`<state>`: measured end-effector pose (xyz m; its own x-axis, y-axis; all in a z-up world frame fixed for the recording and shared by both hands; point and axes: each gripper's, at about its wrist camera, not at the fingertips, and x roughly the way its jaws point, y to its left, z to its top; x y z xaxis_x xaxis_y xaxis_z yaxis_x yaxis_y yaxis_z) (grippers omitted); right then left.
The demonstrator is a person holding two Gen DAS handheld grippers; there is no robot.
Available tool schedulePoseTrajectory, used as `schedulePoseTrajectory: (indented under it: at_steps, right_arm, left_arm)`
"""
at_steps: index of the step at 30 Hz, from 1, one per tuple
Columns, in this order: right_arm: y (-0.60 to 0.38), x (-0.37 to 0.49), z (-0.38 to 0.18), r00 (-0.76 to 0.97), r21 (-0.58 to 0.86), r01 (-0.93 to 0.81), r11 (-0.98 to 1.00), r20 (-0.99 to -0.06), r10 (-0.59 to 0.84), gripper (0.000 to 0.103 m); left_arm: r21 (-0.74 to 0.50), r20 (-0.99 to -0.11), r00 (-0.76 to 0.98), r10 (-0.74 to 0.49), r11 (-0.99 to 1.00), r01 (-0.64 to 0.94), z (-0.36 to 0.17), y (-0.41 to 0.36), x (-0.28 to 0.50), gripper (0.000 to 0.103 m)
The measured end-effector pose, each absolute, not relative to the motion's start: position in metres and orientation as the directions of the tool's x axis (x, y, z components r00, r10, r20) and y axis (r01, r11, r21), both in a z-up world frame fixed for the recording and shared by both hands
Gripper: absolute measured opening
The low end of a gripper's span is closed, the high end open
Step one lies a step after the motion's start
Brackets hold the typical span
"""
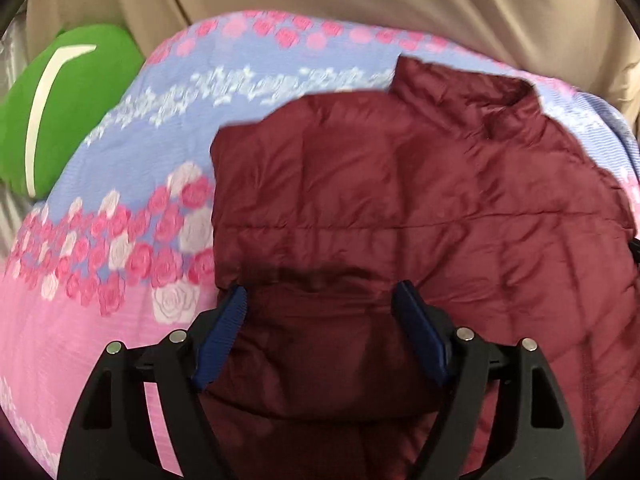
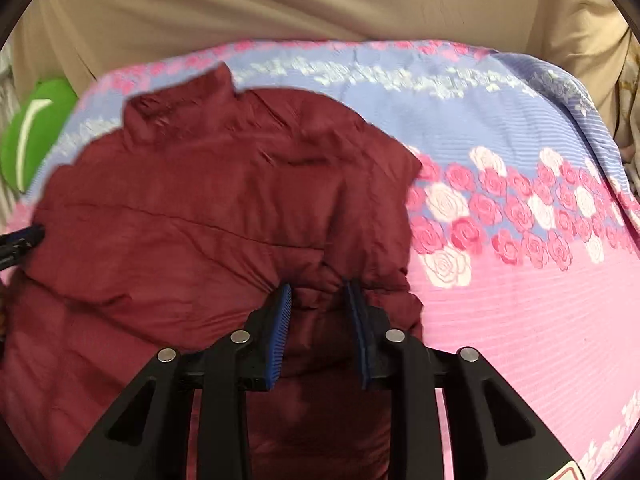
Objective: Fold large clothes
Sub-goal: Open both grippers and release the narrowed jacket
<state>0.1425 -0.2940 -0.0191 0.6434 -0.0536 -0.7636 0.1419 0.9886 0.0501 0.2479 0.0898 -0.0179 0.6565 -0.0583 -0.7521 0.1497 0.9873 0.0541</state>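
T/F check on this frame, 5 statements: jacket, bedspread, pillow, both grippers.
1. The maroon jacket lies on a floral bedspread. True.
2. The jacket's collar points toward the grippers. False: it lies at the far end.
3. The left gripper has its jaws spread wide over the jacket. True.
4. A blue pillow sits beside the bedspread. False: the pillow is green.
5. The right gripper hangs over bare bedspread. False: jacket fabric bunches between its fingers.
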Motion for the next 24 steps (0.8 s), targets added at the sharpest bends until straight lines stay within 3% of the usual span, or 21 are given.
schedulePoseTrajectory:
  at_steps: [5, 10, 12, 14, 17, 24]
  right_arm:
    - [-0.312, 0.125, -0.001, 0.654, 0.068, 0.270, 0.961, -0.746, -0.130, 0.025]
    - [-0.322, 0.058, 0.026, 0.685, 0.127, 0.285, 0.950, -0.721, -0.109, 0.031]
    - [-0.317, 0.018, 0.030, 0.685, 0.137, 0.280, 0.950, -0.722, -0.098, 0.039]
    - [-0.314, -0.019, 0.030, 0.681, 0.168, 0.269, 0.948, -0.729, -0.064, 0.055]
    - [-0.308, -0.071, 0.022, 0.659, 0.180, 0.256, 0.950, -0.751, -0.036, 0.066]
    - [-0.295, -0.166, 0.000, 0.605, 0.190, 0.242, 0.951, -0.796, 0.005, 0.074]
  left_arm:
    - [0.112, -0.751, 0.658, 0.049, 0.992, 0.055, -0.015, 0.105, 0.242, 0.075]
    - [0.073, -0.767, 0.641, 0.034, 0.997, 0.035, 0.000, 0.132, 0.194, 0.074]
    - [0.056, -0.778, 0.628, 0.005, 0.996, 0.062, 0.003, 0.140, 0.163, 0.077]
    - [0.030, -0.789, 0.613, -0.033, 0.995, 0.092, 0.004, 0.147, 0.131, 0.084]
    - [-0.034, -0.820, 0.563, -0.104, 0.990, 0.133, -0.003, 0.157, 0.084, 0.090]
    - [-0.226, -0.861, 0.461, -0.216, 0.974, 0.033, -0.026, 0.198, 0.001, 0.091]
